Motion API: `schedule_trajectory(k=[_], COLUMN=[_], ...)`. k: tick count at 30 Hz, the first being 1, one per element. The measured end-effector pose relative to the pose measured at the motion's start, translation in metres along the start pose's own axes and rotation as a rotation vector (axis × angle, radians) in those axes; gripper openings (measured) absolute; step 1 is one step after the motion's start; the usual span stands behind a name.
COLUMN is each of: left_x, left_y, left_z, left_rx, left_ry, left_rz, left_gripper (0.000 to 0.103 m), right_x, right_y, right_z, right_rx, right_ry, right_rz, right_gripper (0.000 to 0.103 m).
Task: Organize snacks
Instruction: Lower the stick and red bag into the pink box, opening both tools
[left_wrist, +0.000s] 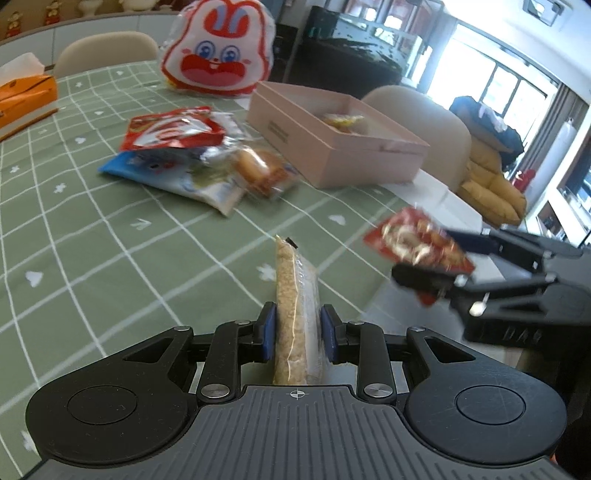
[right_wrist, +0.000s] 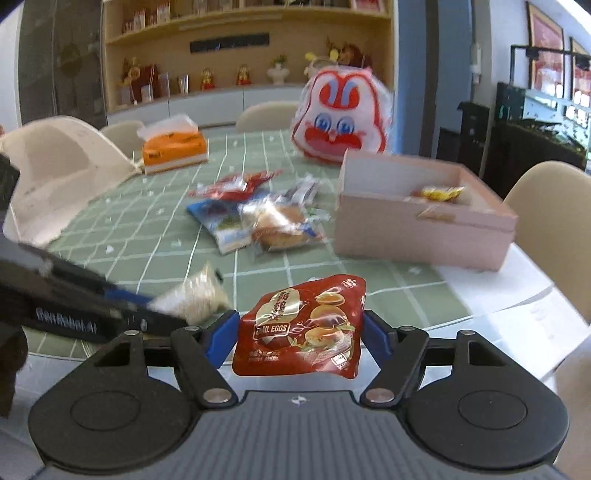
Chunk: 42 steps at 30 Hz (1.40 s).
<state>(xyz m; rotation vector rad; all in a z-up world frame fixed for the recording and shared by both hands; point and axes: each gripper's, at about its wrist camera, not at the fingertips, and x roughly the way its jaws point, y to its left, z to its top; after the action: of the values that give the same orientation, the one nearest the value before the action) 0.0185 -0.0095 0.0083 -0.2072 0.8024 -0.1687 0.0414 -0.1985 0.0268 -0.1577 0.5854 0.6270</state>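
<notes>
- The left tongs (left_wrist: 297, 330) pinch a clear packet of tan crumbs (left_wrist: 295, 314) upright between blue pads, held above the desk (left_wrist: 92, 240).
- The right tongs (right_wrist: 299, 332) pinch a red quail-egg pouch (right_wrist: 301, 328) by its sides, near the desk's front edge.
- A loose pile of snack packets (right_wrist: 255, 214) lies mid-desk on the green checked cloth.
- Just beside the pile stands an open pink box (right_wrist: 421, 229) with a yellow snack (right_wrist: 441, 192) inside.
- Behind them sit a rabbit-faced bag (right_wrist: 341, 118) and an orange tissue box (right_wrist: 173, 149).
</notes>
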Motion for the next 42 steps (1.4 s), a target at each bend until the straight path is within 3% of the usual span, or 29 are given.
schedule_trajectory(k=[6,9,12,16,20,24,27,29,36,42], left_x=[-0.012,-0.024,-0.028,0.004,0.075,0.139,0.176,0.187,0.141,0.081], left_y=[-0.036,-0.051,-0.069,-0.077,-0.067,-0.051,-0.043,-0.037,-0.009,0.033], left_z=[0.011,0.045,0.094,0.167,0.216,0.226,0.23,0.232,0.229,0.192], left_rx=[0.019,0.03,0.083,0.022,-0.074,-0.141,-0.112,-0.083,-0.11,-0.183], left_ry=[-0.016,-0.081,-0.193,-0.25,-0.206,-0.141,-0.093,-0.104,-0.207,-0.248], left_rz=[-0.058,-0.081,-0.027,-0.044,-0.036,-0.015,0.078,0.14,0.045,0.043], left_gripper=[0.031,0.031,0.031,0.031,0.031,0.031,0.031,0.031,0.031,0.031], right_x=[-0.045,-0.067,-0.08,-0.076,-0.059,-0.036,-0.014,0.0,0.053,0.11], right_y=[-0.029,-0.05,-0.072,-0.104,-0.134,-0.158,-0.169,-0.173,-0.163,-0.134], right_z=[0.01,0.034,0.07,0.119,0.142,0.142,0.14,0.141,0.153,0.156], right_rx=[0.025,0.04,0.029,0.048,0.084,0.111,0.12,0.116,0.11,0.144], right_ry=[-0.114,-0.192,-0.271,-0.323,-0.33,-0.302,-0.256,-0.222,-0.121,0.012], right_rz=[0.014,0.016,-0.013,-0.059,-0.094,-0.123,-0.142,-0.147,-0.102,-0.009], right_gripper=[0.072,0.072,0.072,0.072,0.072,0.072,0.072,0.072,0.072,0.073])
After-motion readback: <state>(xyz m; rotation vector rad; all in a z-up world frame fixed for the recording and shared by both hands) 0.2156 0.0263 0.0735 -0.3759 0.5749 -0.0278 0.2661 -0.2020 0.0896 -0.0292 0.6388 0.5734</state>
